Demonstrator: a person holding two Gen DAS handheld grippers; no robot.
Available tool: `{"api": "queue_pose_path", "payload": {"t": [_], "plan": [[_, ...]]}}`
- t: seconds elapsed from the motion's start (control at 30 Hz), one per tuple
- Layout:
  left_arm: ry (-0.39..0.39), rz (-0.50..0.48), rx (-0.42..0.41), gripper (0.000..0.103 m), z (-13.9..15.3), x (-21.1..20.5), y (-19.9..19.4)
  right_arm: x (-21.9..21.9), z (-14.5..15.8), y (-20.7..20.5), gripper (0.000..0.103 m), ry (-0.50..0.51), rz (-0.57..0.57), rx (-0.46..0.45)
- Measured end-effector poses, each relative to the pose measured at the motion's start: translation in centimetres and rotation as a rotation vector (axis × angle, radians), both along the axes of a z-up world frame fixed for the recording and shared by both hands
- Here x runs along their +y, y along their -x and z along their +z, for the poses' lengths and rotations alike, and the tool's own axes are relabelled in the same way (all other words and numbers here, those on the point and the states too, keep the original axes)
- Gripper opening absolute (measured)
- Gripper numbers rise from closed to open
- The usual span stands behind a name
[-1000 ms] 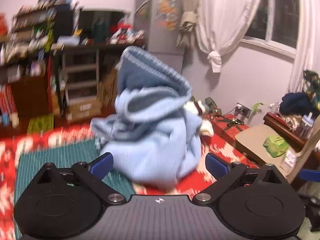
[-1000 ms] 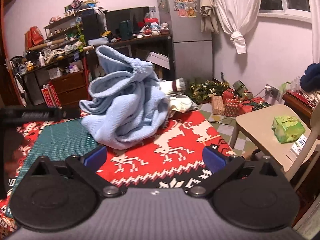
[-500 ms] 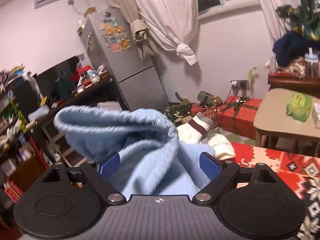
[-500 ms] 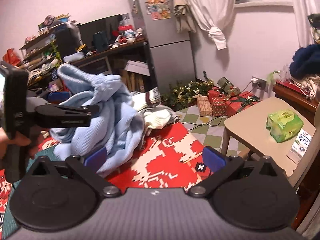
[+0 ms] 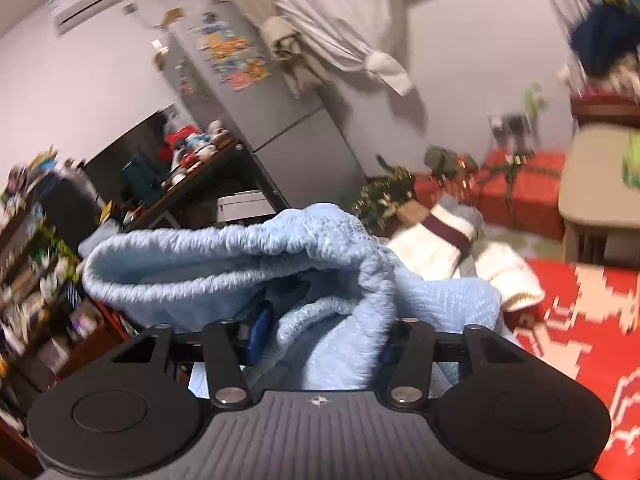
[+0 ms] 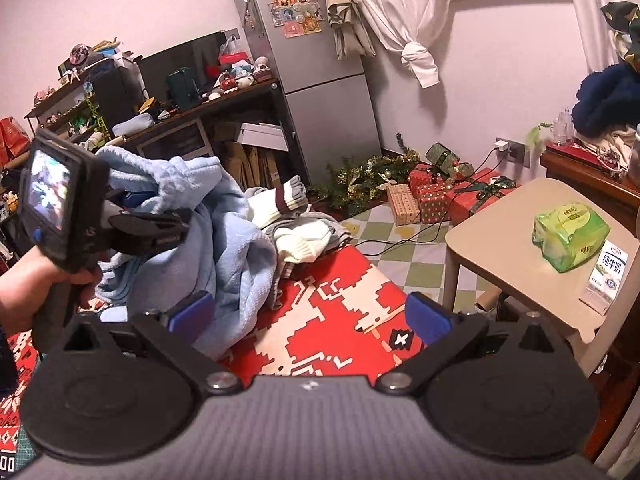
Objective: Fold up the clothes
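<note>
On the red and white patterned cloth (image 6: 320,320) a light blue knitted garment (image 5: 320,264) is heaped, and part of it is lifted clear of the surface. Between the blue pads of the left gripper (image 5: 320,332) a thick fold of this garment is clamped, the fingers drawn in close against the fabric on both sides; a ribbed hem is seen stretched across the upper part of the left wrist view. From the right wrist view the same left gripper (image 6: 152,216) is seen raised at the left, held by a hand (image 6: 40,288), with the blue garment (image 6: 224,248) hanging from it down to the cloth. The right gripper (image 6: 308,316) is held wide open above the patterned cloth, nothing between its blue pads (image 6: 192,314), with the left pad just beside the hanging edge of the garment. Behind the garment white socks with a dark red band (image 6: 288,200) are piled at the far edge of the cloth. To the right a beige table (image 6: 500,232) is seen, bearing a green packet (image 6: 568,236) and a milk carton (image 6: 608,276). Against the far wall a grey fridge (image 6: 320,92) stands, with wrapped gifts (image 6: 432,196) on the checked floor near it
</note>
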State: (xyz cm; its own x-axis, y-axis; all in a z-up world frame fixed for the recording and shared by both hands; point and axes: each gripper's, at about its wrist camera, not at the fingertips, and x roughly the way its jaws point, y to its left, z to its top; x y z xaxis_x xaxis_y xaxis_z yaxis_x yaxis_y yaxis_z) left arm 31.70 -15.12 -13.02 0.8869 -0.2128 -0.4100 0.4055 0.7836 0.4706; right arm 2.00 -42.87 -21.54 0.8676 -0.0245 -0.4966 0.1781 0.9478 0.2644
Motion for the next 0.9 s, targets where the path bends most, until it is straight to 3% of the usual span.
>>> {"api": "queue_pose_path", "payload": {"t": [0.1, 0.2, 0.5, 0.77, 0.9], "plan": [[0.088, 0.047, 0.019, 0.029, 1.0, 2.8, 1.3, 0.2, 0.1, 0.2, 0.103, 0.005, 0.006, -0.004], [0.175, 0.097, 0.040, 0.023, 2.0, 5.7, 2.7, 0.6, 0.2, 0.3, 0.103, 0.007, 0.015, -0.011], [0.430, 0.221, 0.133, 0.019, 3.6, 14.7, 7.7, 3.0, 1.2, 1.3, 0.103, 0.021, 0.085, -0.028], [0.536, 0.300, 0.117, 0.019, 5.4, 21.6, 12.6, 5.0, 2.2, 2.1, 0.102, 0.032, 0.140, -0.035], [0.537, 0.349, 0.084, 0.018, 6.1, 25.0, 15.3, 6.1, 2.6, 2.2, 0.102, 0.040, 0.172, -0.036]]}}
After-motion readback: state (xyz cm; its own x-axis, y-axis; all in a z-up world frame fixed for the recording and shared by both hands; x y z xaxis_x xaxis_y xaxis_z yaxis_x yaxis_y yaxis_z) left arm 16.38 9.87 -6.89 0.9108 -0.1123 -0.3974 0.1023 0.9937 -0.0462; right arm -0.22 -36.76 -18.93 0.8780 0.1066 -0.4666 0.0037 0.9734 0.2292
